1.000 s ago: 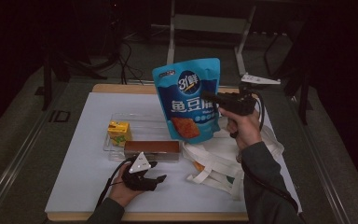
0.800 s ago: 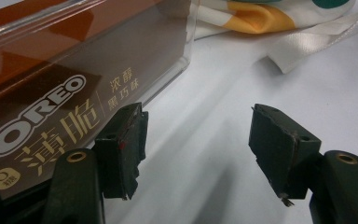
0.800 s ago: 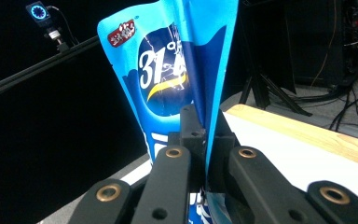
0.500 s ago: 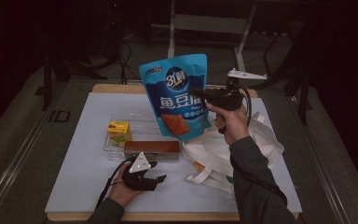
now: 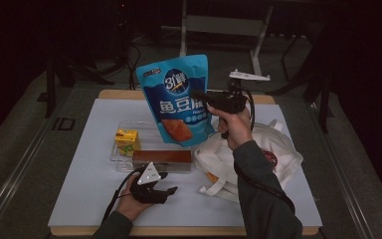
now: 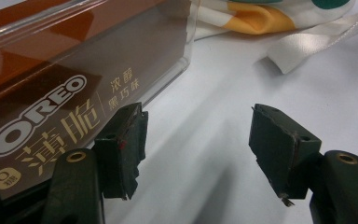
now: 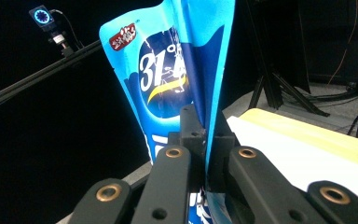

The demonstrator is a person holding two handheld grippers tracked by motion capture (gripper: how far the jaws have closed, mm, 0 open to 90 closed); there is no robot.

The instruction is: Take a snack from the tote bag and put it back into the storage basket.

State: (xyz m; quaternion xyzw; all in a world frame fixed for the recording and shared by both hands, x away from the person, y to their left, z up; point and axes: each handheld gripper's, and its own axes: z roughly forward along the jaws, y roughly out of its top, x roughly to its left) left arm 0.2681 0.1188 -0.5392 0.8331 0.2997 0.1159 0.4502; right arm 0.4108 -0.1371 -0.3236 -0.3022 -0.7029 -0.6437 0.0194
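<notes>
The right tongs point(image 5: 199, 94) pinch the blue snack pouch point(image 5: 176, 102) by its edge, holding it aloft at upper centre above the desk point(image 5: 79, 199). The left tongs point(image 6: 198, 140) rest wide open at lower left, beside the Oreo box point(image 6: 51, 93). Probably the pouch goes next into the white tote bag point(image 5: 273, 149), which calls for lowering it rightward into the mouth.
</notes>
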